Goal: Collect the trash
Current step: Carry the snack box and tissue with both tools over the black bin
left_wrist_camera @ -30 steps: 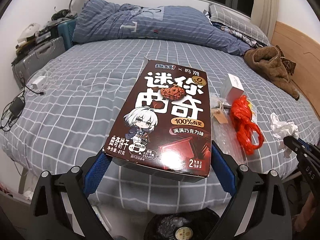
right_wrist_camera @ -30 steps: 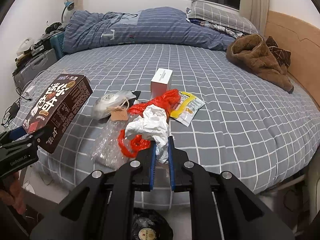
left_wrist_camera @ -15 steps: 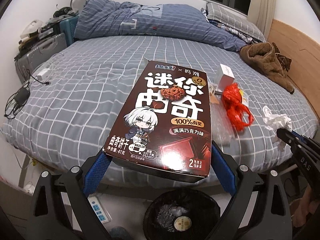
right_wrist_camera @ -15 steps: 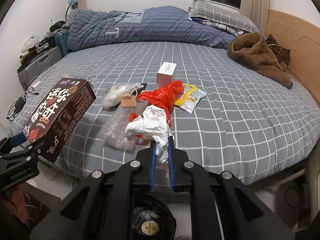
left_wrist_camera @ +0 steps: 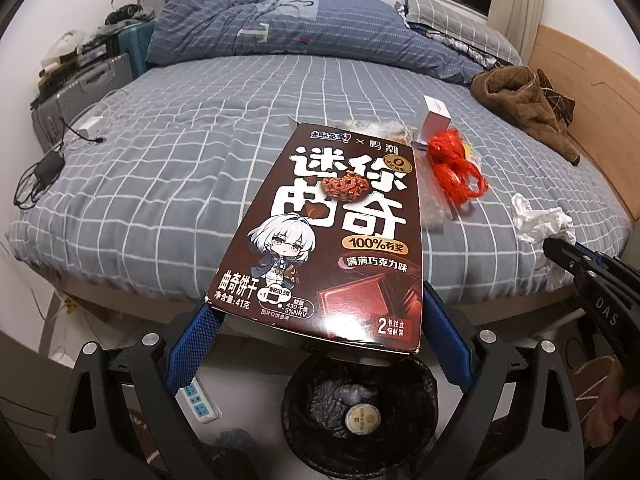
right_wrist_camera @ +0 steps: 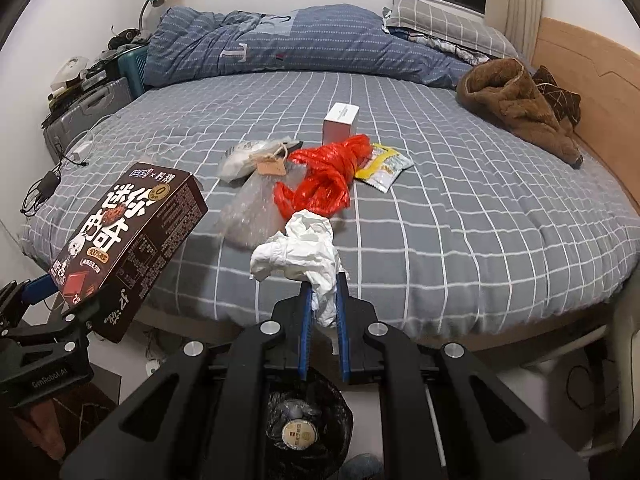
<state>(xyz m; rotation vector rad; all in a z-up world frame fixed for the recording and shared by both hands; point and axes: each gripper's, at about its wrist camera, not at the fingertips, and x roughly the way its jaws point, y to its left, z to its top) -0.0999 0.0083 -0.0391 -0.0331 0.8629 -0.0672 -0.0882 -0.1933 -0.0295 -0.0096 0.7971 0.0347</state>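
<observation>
Brown cardboard fills most of the left wrist view: the cookie box (left_wrist_camera: 336,236) is clamped by its sides between the blue pads of the left gripper (left_wrist_camera: 316,332), tilted up over the foot edge of the bed (left_wrist_camera: 160,184). The box hides part of the litter behind it; only a sliver of a clear bag shows past its far end. From the right wrist view the same box (right_wrist_camera: 132,240) hangs out beyond the bed edge, over the floor.

The right gripper (right_wrist_camera: 323,304) is pinched on a crumpled white tissue (right_wrist_camera: 300,252), held just off the bed's foot edge. The lower end of the tissue disappears between the fingers.

Directly below both grippers stands the trash bin (left_wrist_camera: 360,412), black-lined; inside it I can make out a round gold-topped lid and some grey crumpled stuff, nothing clearer. Its near rim is cut off by the gripper bodies in both views.

Left on the bed, back from the foot edge: a red plastic bag (right_wrist_camera: 324,176), a yellow snack wrapper (right_wrist_camera: 384,166) touching it, a clear bubble bag (right_wrist_camera: 248,212), a tagged pouch (right_wrist_camera: 248,158), and an upright white box (right_wrist_camera: 340,122). A brown coat (right_wrist_camera: 516,104) lies by the headboard side.

A power strip (left_wrist_camera: 198,396) lies on the floor beside the bin.
</observation>
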